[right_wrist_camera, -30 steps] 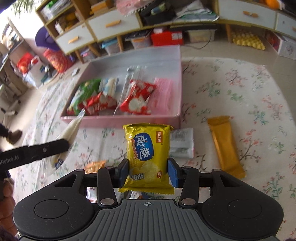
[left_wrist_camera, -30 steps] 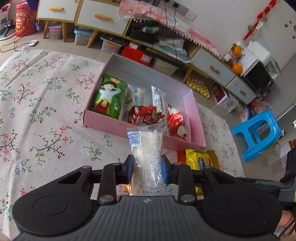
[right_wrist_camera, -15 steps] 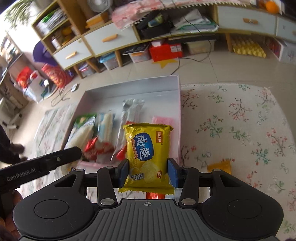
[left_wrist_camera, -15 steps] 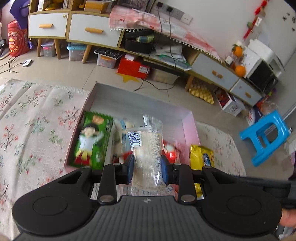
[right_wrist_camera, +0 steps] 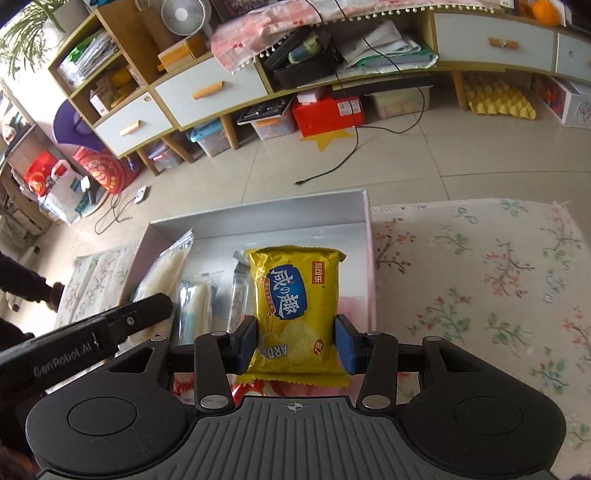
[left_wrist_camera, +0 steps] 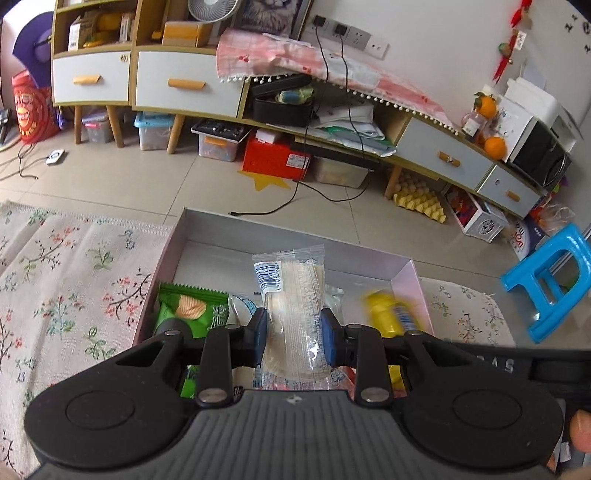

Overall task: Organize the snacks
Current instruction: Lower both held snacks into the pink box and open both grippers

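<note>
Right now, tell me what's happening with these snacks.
A person is sorting snacks into a pink box on a floral cloth, using a handheld gripper in each hand. The left gripper is clamped on a clear-wrapped wafer pack, and the right gripper on a yellow chip bag. Both packs hang over the box, not yet released. A green snack pack and other packets already lie inside.

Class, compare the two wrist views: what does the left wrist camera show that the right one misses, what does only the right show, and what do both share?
Left only: the green snack pack in the box, and a blue stool.
Right only: a potted plant.
Both: the pink box, the yellow chip bag, the clear wafer packet, the fan.
</note>
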The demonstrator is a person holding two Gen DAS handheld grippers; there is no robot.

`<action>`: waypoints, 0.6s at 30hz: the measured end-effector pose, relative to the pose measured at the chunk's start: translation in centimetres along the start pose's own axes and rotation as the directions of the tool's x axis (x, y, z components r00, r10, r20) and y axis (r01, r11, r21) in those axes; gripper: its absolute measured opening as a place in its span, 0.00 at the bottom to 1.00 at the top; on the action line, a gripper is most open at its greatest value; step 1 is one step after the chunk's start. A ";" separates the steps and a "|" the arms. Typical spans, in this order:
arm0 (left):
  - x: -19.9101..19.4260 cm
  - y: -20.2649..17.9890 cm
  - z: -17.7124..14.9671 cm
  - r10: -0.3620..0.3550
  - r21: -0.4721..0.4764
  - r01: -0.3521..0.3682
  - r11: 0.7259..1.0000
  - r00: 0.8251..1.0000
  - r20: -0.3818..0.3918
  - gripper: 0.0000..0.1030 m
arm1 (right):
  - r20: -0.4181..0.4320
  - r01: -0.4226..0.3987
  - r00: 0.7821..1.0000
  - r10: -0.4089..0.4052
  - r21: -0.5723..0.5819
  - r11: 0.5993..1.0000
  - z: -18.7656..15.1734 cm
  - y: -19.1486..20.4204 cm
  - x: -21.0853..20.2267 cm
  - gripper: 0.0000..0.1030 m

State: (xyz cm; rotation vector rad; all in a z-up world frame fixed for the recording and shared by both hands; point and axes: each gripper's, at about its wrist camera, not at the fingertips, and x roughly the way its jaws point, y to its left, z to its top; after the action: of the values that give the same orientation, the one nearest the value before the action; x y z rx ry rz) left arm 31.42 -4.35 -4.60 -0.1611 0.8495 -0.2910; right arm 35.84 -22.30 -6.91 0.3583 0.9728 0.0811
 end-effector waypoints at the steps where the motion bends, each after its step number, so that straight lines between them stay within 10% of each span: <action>1: 0.2 0.0 0.0 0.006 0.001 -0.006 1.000 1.000 0.002 0.26 | 0.011 -0.004 1.000 0.004 0.010 1.000 0.1 0.0 0.1 0.41; 18: -3.3 0.2 -0.7 0.094 0.042 -0.095 0.995 0.995 0.021 0.42 | 0.051 -0.011 0.999 0.010 0.010 1.000 0.2 1.1 -4.5 0.43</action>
State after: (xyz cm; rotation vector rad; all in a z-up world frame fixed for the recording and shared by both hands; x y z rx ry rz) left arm 28.87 -3.17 -2.70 -0.0833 0.8287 -0.2180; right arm 33.55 -22.33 -2.87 0.3731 0.9210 0.0760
